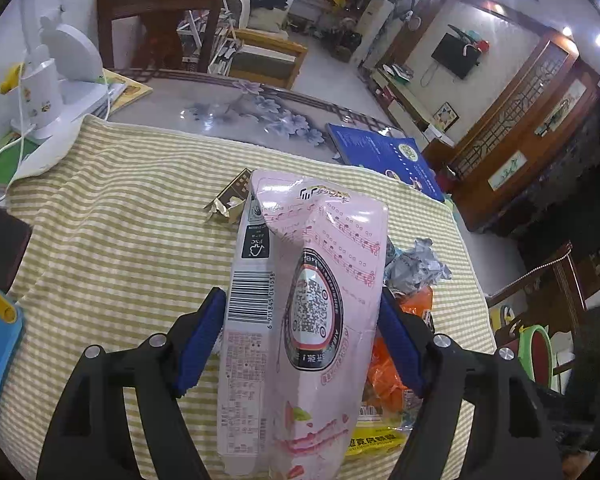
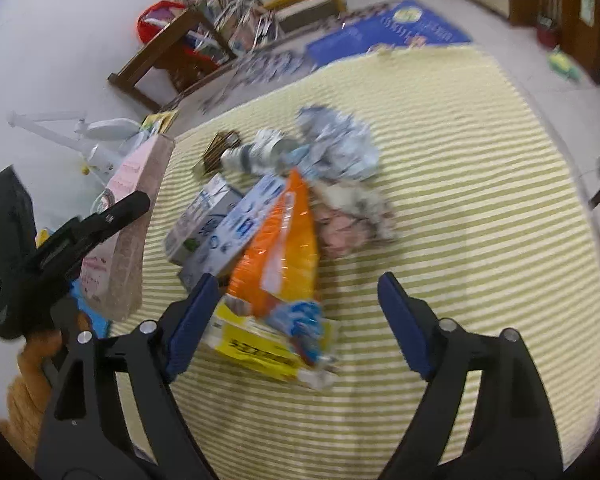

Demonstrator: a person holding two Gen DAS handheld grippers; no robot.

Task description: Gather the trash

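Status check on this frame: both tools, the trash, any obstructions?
Left tool clamped on pink carton. Right tool open, empty, above trash pile on striped cloth. Nothing blocking.

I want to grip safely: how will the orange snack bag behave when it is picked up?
The orange snack bag looks like glossy film, so probably slippery and floppy. It lies flattened on the pile, likely nearly empty and light. It may sag when lifted.

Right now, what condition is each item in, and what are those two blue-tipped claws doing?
Left gripper: shut on the pink carton, holding it up.
Pink paper milk carton: dented near its top, clamped by both pads.
Right gripper: open, empty, above the trash pile.
Orange plastic snack bag: flattened, lying on the pile.
Grey crumpled wrapper: crumpled.
Green striped cloth: spread flat.
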